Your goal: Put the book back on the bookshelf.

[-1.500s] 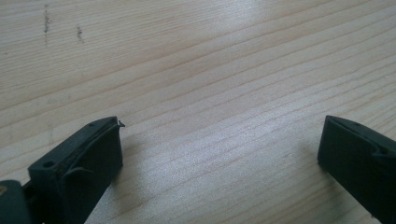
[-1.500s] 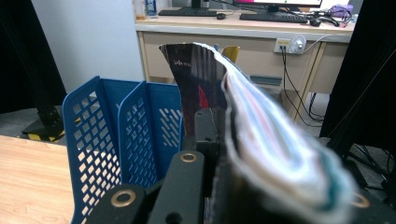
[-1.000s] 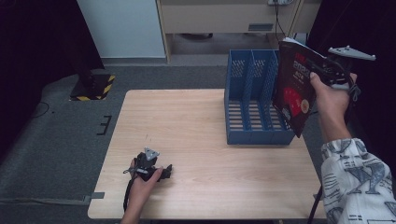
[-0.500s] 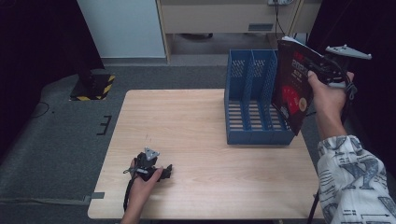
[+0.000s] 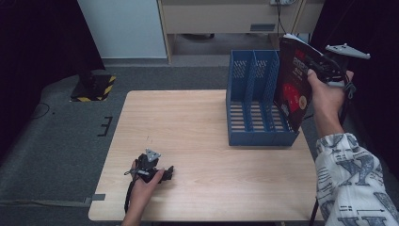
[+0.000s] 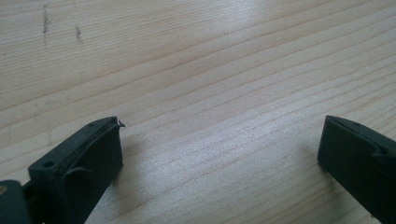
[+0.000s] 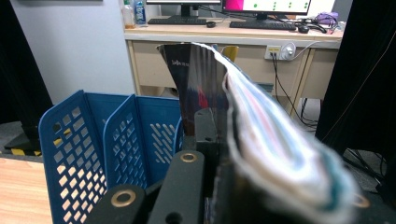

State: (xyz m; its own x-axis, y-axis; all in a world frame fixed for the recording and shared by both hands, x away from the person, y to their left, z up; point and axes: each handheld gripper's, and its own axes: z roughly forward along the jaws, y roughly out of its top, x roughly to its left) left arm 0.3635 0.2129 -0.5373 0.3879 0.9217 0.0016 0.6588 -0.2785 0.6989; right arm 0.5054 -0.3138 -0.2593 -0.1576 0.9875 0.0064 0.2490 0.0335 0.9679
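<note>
Little changed over the last second: right gripper jaws clamped on magazine above blue file rack, awaiting lowering; left gripper jaws open on surface.

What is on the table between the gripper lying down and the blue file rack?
Nothing: in the high view, only bare table lies between the left gripper and the blue file rack.

Dark magazine with red cover; blue perforated file rack; pale wood-grain table; patterned white sleeve.
</note>
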